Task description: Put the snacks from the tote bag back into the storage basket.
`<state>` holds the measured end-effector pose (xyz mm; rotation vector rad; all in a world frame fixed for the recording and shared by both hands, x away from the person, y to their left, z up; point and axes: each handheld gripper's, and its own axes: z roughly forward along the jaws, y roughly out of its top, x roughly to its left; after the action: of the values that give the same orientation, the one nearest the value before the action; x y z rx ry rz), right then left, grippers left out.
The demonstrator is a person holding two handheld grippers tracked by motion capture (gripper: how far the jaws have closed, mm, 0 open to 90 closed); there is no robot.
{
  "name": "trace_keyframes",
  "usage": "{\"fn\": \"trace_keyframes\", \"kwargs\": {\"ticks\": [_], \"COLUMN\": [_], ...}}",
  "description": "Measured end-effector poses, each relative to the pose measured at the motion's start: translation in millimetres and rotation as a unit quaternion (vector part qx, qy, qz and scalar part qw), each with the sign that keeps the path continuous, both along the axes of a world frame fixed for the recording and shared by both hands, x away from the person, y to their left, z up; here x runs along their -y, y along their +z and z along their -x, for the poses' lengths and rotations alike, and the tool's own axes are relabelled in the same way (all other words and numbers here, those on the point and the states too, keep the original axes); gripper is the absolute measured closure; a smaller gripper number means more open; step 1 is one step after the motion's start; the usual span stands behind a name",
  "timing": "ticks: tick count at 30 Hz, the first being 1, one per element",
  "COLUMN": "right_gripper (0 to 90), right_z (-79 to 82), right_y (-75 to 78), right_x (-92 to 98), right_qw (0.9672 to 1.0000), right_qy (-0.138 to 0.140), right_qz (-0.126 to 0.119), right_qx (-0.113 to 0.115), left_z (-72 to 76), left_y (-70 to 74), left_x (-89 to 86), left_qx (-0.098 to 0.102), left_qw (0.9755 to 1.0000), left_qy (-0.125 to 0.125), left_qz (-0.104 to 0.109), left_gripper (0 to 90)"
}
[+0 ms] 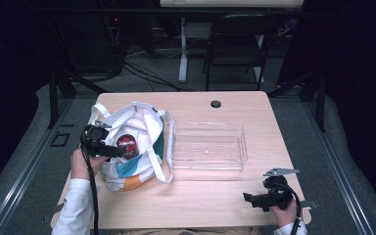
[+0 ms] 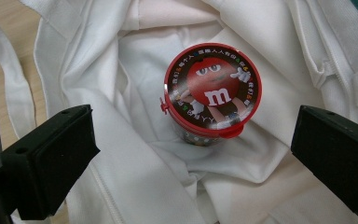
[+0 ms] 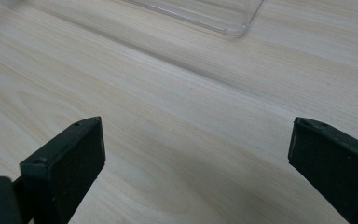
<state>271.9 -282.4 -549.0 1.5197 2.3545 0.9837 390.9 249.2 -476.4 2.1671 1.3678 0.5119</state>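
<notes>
the work is judged to be at an early stage: a candy tub (image 2: 212, 100) with a red lid is being reached for inside a white tote bag (image 1: 127, 147), and nothing has been lifted out yet. the tub is seen standing in the folds of the bag's white lining, lid up, slightly tilted. the left gripper (image 1: 111, 150) is held over the bag's mouth with its jaws wide apart; in the left gripper view the tub lies between and beyond the two pads, touched by neither. a grip has therefore not been made.

just beside the bag, to its right on the wooden table (image 1: 225, 196), a clear plastic tray (image 1: 209, 146) is set, and nothing is seen in it. it is likely meant as the place for the tub, though that is only a judgement. whether anything else lies deeper in the bag cannot be told, since the cloth hides the bottom.

the right gripper (image 1: 254, 199) is held low near the table's front right corner, well apart from the bag, jaws spread over bare wood, nothing between them.

left to be done: closing on the tub, lifting it clear, setting it down.
</notes>
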Motion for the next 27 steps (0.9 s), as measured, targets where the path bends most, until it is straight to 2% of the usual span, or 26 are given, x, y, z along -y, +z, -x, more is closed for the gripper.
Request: {"fn": "trace_keyframes", "kwargs": {"ticks": [12,15,21,25,27], "right_gripper": [3.6,3.6,3.6,3.6,3.6], "right_z": [-0.3,-0.4,0.0,0.1,-0.3], "right_y": [-0.7,-1.1,-1.1,-1.2,-1.2], "right_x": [-2.9,-2.9,-3.1,-4.2,-4.0], "right_qw": [1.0,1.0,1.0,0.9999,0.9999], "right_qy": [0.002,0.002,0.005,0.004,0.007], "right_qz": [0.004,0.005,0.006,0.007,0.009], "right_qx": [-0.005,-0.004,-0.006,-0.007,-0.009], "left_z": [0.0,-1.6,-3.8,-5.9,-8.9], "left_y": [0.7,0.2,-0.5,-1.7,-3.5], "left_x": [-0.3,5.9,13.4,14.8,14.0], "left_qx": [0.005,0.002,-0.005,0.001,-0.002], "left_qw": [1.0,0.9999,0.9999,1.0,0.9999], "left_qy": [0.002,0.005,-0.009,-0.003,0.005], "left_qz": [0.007,0.01,0.006,0.003,0.011], "left_gripper": [0.2,0.2,0.2,0.2,0.2]}}
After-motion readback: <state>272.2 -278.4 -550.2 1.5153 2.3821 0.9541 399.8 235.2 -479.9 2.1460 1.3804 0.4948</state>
